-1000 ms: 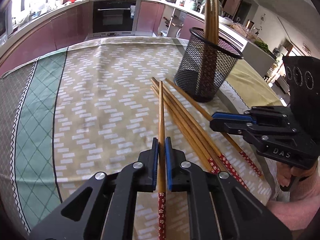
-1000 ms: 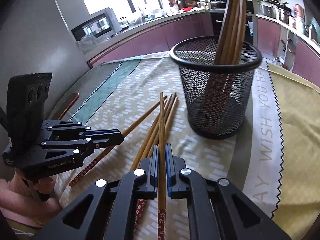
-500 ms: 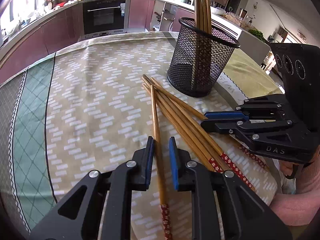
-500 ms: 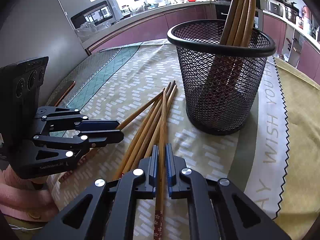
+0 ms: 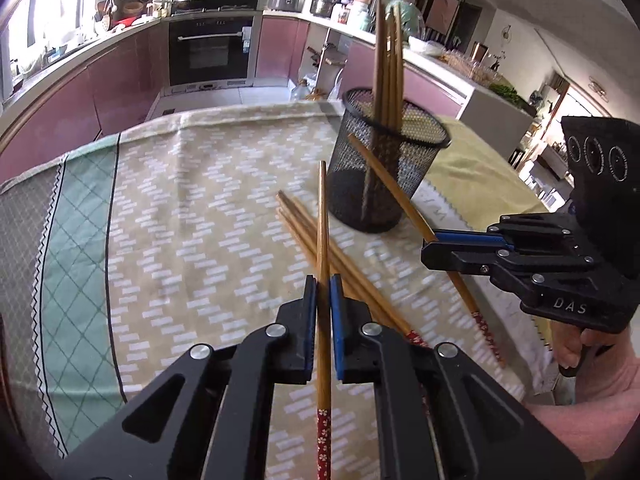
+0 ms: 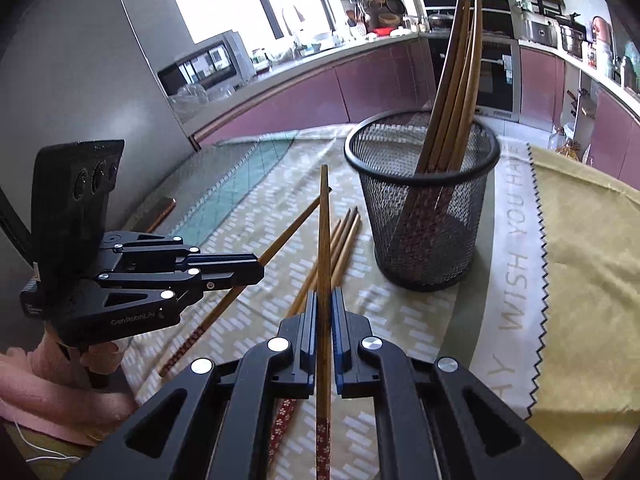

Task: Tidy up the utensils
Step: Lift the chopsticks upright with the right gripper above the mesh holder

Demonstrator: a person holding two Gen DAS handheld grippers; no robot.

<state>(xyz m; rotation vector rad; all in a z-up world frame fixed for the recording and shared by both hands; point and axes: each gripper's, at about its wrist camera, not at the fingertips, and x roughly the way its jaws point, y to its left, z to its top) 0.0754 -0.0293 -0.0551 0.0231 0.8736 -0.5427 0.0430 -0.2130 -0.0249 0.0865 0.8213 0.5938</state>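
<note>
- Mesh holder (image 6: 424, 216) on far right of tablecloth (image 5: 168, 240): several chopsticks already upright inside.
- Left gripper (image 5: 323, 316) clamped on one chopstick (image 5: 322, 216); right gripper (image 6: 324, 320) clamped on another (image 6: 323, 224), both lifted.
- Left: small bundle (image 6: 340, 240) lying loose near the holder.

The left gripper (image 5: 323, 312) is clamped on 1 chopstick (image 5: 322, 216) whose tip points toward the far black mesh cup (image 5: 394, 184). To the right, the right gripper (image 5: 430, 254) pinches another chopstick (image 5: 384, 176), slanted in front of the cup. Loose chopsticks (image 5: 304, 220) lie between them on the patterned tablecloth (image 5: 180, 220). More stand in the cup.
</note>
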